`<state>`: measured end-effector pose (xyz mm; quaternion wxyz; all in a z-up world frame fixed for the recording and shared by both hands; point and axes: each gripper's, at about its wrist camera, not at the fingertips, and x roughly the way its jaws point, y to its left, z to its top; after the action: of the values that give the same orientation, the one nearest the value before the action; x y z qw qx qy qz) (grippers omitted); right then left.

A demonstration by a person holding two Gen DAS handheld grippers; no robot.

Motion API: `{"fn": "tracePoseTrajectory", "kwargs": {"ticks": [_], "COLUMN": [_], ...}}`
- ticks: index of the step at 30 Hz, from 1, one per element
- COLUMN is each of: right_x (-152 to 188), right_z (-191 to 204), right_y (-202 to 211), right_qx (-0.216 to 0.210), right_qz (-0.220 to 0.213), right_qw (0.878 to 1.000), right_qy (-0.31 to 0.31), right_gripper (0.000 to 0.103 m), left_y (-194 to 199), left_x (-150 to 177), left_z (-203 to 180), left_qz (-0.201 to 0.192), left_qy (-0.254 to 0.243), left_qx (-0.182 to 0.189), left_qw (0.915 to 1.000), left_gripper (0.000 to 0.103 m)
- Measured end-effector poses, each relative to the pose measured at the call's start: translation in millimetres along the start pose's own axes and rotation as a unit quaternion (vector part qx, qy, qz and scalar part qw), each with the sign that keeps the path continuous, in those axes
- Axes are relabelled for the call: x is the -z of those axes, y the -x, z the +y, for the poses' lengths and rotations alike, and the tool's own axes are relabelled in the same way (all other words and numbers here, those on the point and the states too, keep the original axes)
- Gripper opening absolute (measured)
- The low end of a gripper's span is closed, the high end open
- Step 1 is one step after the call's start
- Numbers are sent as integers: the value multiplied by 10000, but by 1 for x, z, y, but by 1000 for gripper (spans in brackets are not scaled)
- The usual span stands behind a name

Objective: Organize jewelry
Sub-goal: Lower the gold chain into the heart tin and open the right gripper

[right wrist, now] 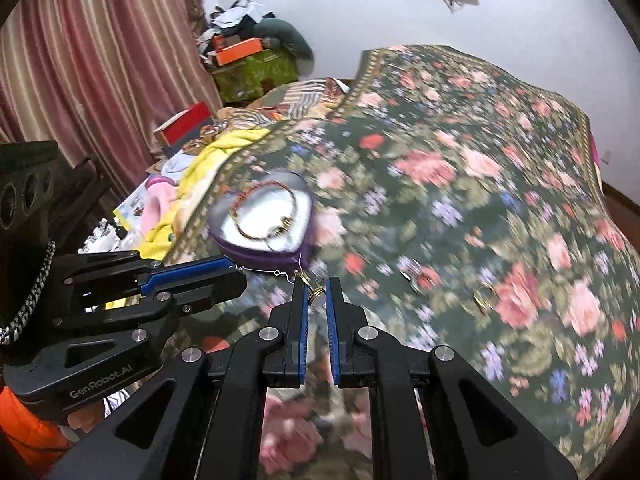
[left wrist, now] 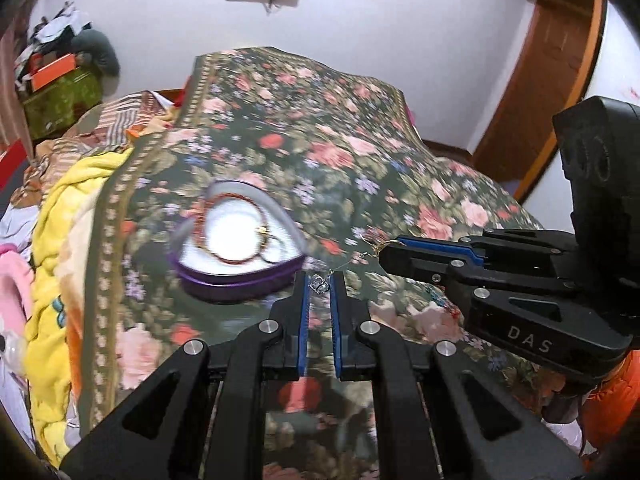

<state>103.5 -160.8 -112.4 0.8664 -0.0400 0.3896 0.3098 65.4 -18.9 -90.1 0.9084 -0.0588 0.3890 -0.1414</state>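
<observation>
Both the left gripper (left wrist: 320, 284) and right gripper (right wrist: 317, 294) pinch one thin chain (right wrist: 276, 273) beside the heart box (left wrist: 224, 284), bracelet (right wrist: 264, 212) stowed, rings (right wrist: 485, 299) left.

white wall (left wrist: 400, 8); striped curtain (right wrist: 80, 60); wooden door (left wrist: 552, 60)

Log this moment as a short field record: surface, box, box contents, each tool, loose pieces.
surface: floral bedspread
box: purple heart-shaped box, open, white lining
box contents: red beaded bracelet with a gold clasp
left tool: fingers close together around a small silver piece on a thin chain
right tool: fingers close together around a small gold piece; grip unclear
link: thin chain runs between the two tools
loose pieces: gold ring and a blurred small piece on the bedspread
</observation>
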Motion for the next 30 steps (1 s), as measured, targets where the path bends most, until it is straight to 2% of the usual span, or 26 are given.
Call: {"fn": "tracePoseTrajectory", "kwargs": {"ticks": [6, 15, 30], "right_x": [-18, -42, -51], "right_z": [16, 25, 17], "right_y": [-14, -39, -74], "right_qx": [-106, -212, -393], "right_qz": [-49, -1, 456], "right_qw": [9998, 9994, 9979], "right_qy": [147, 278, 246], "right_gripper": [8, 8, 8], "left_y": [10, -2, -22], "left_x": [-5, -14, -17], "left_z": [24, 49, 64], "left_qz": [-169, -180, -18], "left_qy": [196, 351, 453], "left_qx": [-135, -394, -566], "left_qw": [9996, 9984, 9974], "left_gripper": [8, 8, 8]}}
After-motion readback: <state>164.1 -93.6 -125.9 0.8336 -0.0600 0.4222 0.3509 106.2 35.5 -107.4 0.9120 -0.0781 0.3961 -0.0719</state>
